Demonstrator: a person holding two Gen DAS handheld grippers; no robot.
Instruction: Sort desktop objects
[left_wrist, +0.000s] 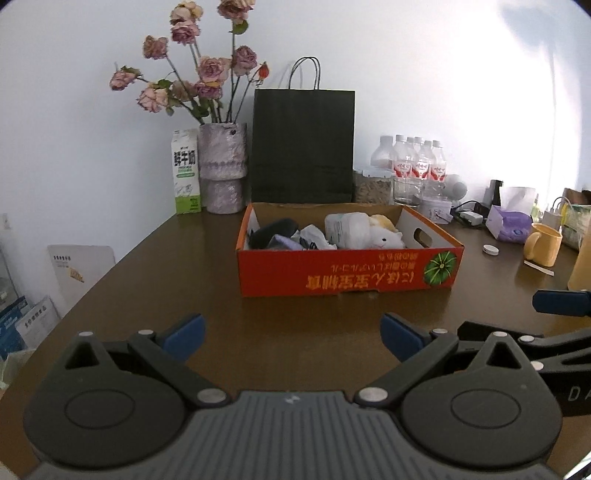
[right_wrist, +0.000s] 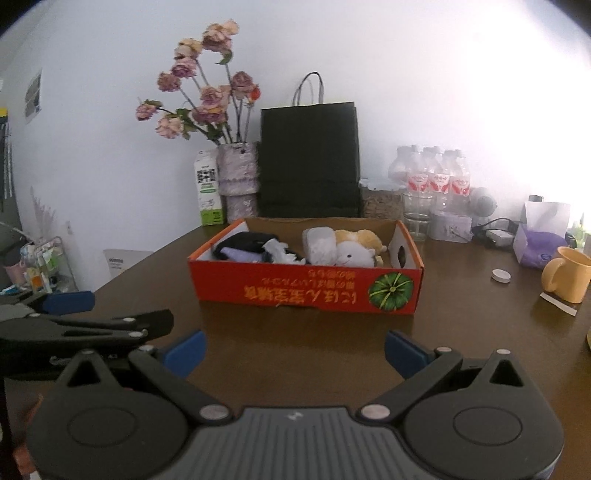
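Box (left_wrist: 347, 273) of collected items sits mid-table, orange front wall facing you, already holding a black case (left_wrist: 273, 230), a white plastic container (left_wrist: 347, 229), crumpled wrappers (left_wrist: 312, 236) and a plush toy (left_wrist: 384, 236). Judgement: it serves as the sorting bin, set centrally so both of your grippers reach it.

Left gripper (left_wrist: 293, 332): fingers spread wide, nothing between them, low over bare table (left_wrist: 166, 266) just near of the box. Box lies straight ahead, apart from the fingertips.

Right gripper (right_wrist: 293, 349): likewise released and empty, level beside the left one; box ahead and slightly left.

Loose items remain on the right side: a yellow mug (right_wrist: 567, 275), a small white cap (right_wrist: 501, 275), a paper strip (right_wrist: 557, 298) at the mug's base, a purple tissue pack (right_wrist: 535, 251). All lie right of the box and well apart from your right gripper. Judgement: these are your likely sorting candidates, nearest the right gripper.
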